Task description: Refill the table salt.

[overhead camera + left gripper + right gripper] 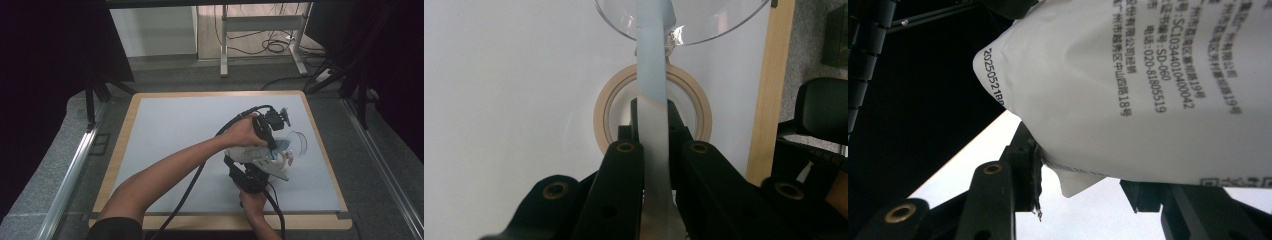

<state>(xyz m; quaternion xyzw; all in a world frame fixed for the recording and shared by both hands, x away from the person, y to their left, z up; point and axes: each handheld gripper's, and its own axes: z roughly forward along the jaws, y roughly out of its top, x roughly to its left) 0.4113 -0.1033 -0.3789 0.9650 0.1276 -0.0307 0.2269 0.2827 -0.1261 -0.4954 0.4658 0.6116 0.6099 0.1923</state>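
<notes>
Two tongs grip: left tongs (654,150) clamp the blue strip (652,75), right tongs (1083,195) pinch the white packet's (1148,90) corner.

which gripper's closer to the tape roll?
Left. The left gripper sits just over the tape roll, its fingers shut on a blue tape strip. The right gripper holds the white bag, nearer the person.

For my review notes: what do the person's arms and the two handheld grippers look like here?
Both grippers are black. The left gripper has two broad black jaws with brass-coloured rivet holes and small screw holes; the right gripper has the same brass-ringed holes. A thick black cable trails from the left gripper toward the table's near edge. The forearms are bare, with a dark sleeve at the left upper arm.
</notes>
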